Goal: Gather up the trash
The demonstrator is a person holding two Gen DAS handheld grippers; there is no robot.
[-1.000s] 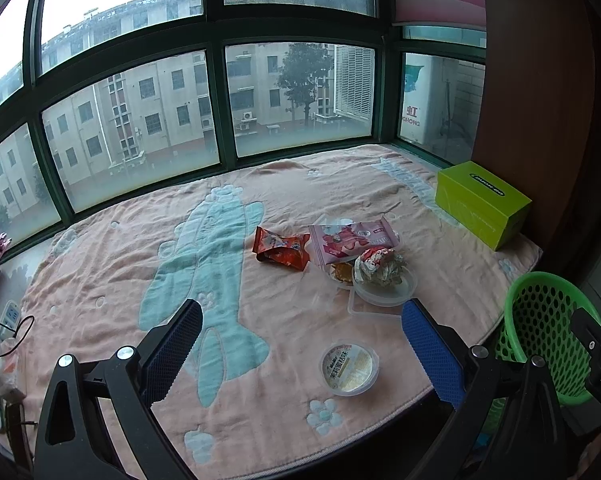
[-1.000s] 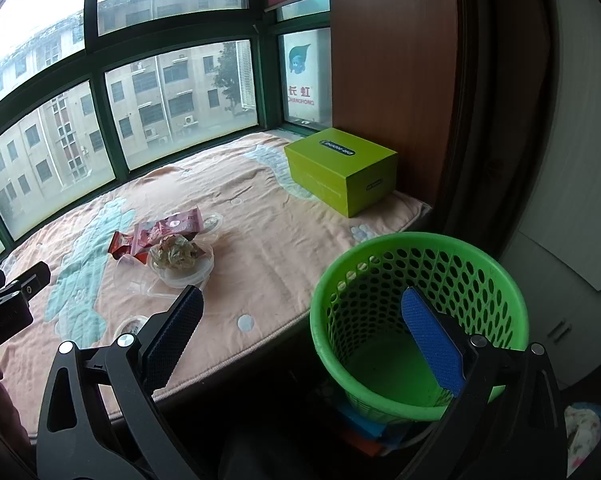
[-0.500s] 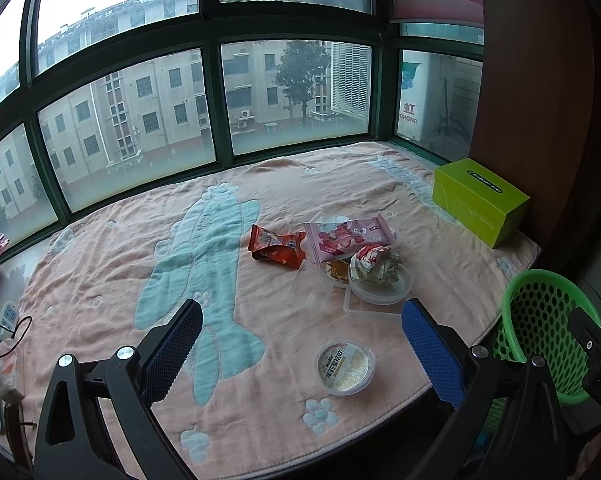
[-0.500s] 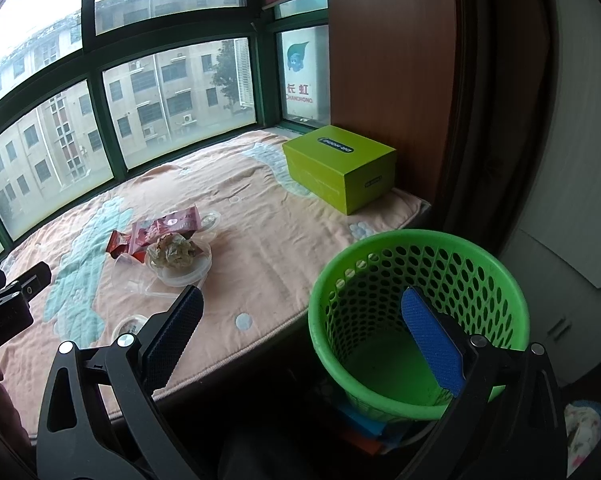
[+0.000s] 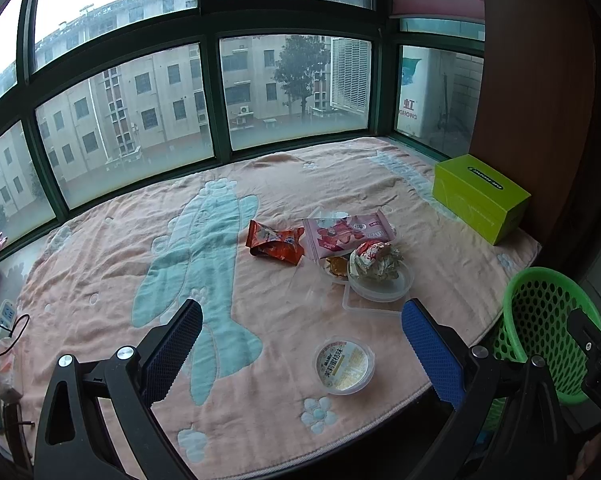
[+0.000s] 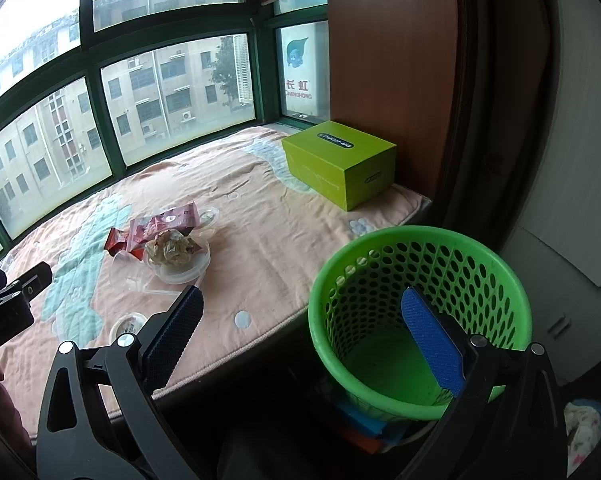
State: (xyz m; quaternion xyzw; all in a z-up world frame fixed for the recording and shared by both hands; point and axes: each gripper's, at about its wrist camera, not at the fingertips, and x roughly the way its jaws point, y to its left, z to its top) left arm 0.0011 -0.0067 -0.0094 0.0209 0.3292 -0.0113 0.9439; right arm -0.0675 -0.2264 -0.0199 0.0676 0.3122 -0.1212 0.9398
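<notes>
Left gripper [image 5: 302, 354]: jaws spread wide, empty, held above the near edge of the pink blanket [image 5: 100, 248]. Right gripper [image 6: 300, 330]: jaws spread wide, empty, over the green basket [image 6: 420, 236], which stands off the blanket's near right corner. Sealed cup [image 5: 343, 367]: near edge. Clear lid [image 5: 380, 284] bearing crumpled paper [image 5: 374, 260], red wrapper [image 5: 276, 242] and pink wrapper [image 5: 348, 232]: clustered mid-blanket. Green box [image 5: 480, 196]: far right corner.

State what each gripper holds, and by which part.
Nothing. The left gripper and the right gripper are both open and empty.
</notes>
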